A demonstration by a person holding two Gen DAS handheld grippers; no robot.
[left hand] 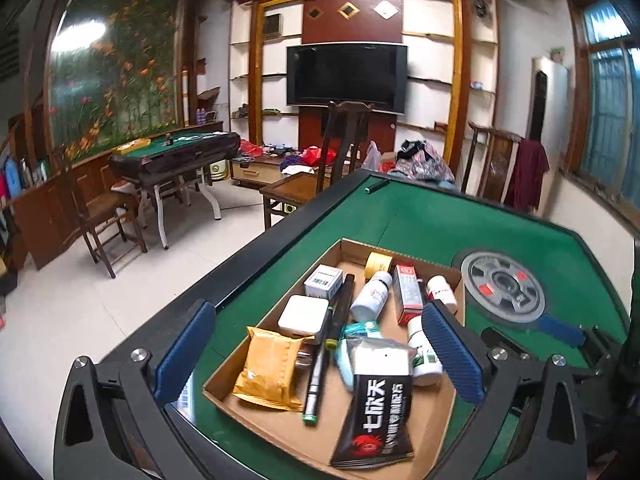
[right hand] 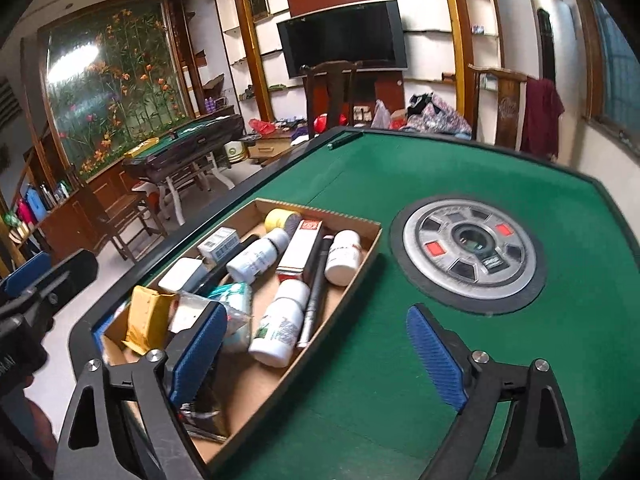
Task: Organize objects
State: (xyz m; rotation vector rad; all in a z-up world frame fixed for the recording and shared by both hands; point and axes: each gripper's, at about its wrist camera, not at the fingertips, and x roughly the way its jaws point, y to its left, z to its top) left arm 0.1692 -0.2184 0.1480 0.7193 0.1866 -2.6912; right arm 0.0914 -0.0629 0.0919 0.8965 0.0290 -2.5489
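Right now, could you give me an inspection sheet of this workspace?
Surface: green felt table, round dial set in its middle.
Job's things: cardboard tray holding white bottles, red box, yellow packet, black pouch, pens, tape roll.
Clutter: small dark stick at the far table edge.
Tongs: left tongs open over the tray; right tongs open, one finger over the tray, one over felt.
Cables: nothing seen.
Surroundings: TV, chairs, second green table.

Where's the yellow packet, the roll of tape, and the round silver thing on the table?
yellow packet [left hand: 269,368], left wrist view, middle of its front.
roll of tape [left hand: 378,265], left wrist view, its side.
round silver dial [right hand: 468,249], right wrist view, its metal ring.
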